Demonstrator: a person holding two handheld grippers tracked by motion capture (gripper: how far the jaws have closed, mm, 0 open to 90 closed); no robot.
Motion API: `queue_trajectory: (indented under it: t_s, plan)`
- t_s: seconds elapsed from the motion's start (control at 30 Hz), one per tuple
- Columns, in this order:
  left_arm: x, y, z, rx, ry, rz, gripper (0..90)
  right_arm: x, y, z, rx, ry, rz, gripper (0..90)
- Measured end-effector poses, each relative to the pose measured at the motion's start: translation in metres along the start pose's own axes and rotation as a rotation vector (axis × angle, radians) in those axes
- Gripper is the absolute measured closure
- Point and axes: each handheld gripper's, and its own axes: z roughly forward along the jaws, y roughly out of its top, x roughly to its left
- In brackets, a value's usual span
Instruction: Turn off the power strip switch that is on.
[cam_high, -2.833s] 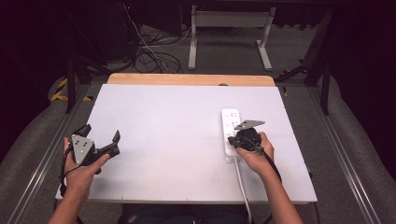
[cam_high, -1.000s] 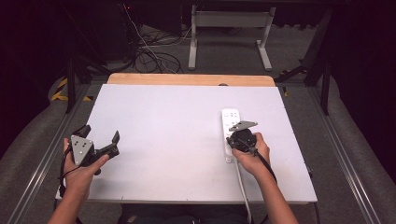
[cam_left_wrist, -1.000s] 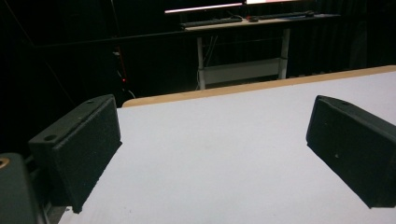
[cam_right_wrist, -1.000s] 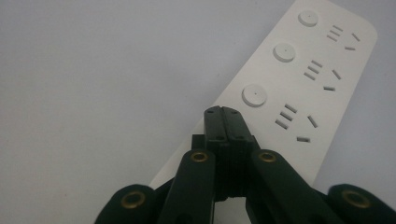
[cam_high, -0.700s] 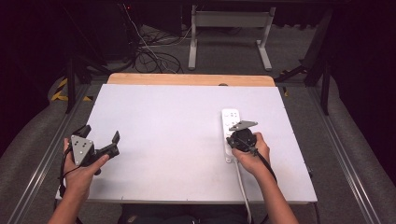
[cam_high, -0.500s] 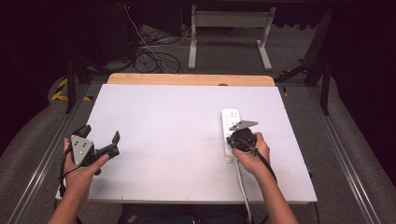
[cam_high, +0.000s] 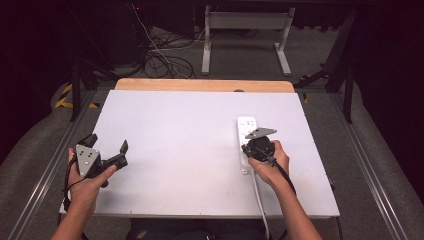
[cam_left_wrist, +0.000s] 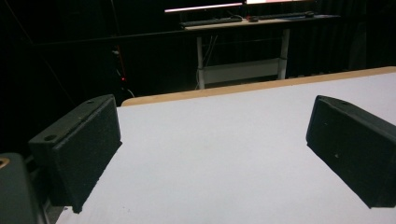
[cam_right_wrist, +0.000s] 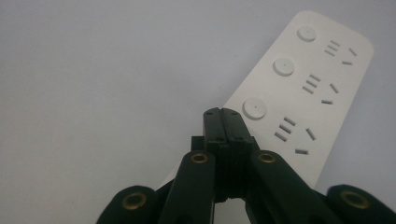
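Observation:
A white power strip (cam_high: 246, 126) lies on the right part of the white table (cam_high: 190, 130), its white cord (cam_high: 259, 197) running toward the near edge. My right gripper (cam_high: 246, 148) is shut with nothing between its jaws. In the right gripper view its joined tips (cam_right_wrist: 222, 114) sit at the strip's near end, beside the closest round button (cam_right_wrist: 255, 108) of the strip (cam_right_wrist: 317, 70); contact cannot be told. My left gripper (cam_high: 107, 143) rests at the table's near left, jaws wide open and empty (cam_left_wrist: 212, 140).
A wooden strip (cam_high: 200, 85) runs along the table's far edge. Beyond it stand a metal desk frame (cam_high: 245, 30) and tangled cables (cam_high: 160, 60) on the floor. Metal rails (cam_high: 370, 165) flank the table.

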Motion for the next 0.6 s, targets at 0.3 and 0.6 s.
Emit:
queue_trajectory:
  t_s: [0.3, 0.6]
  plan:
    - [0.001, 0.001, -0.001, 0.001, 0.003, -0.003, 3.7, -0.014, 0.000, -0.023, -0.104, 0.019, 0.062, 90.0]
    - [0.001, 0.000, 0.000, 0.002, 0.003, -0.015, 3.8, -0.054, -0.028, -0.063, -0.384, 0.068, 0.184, 90.0]
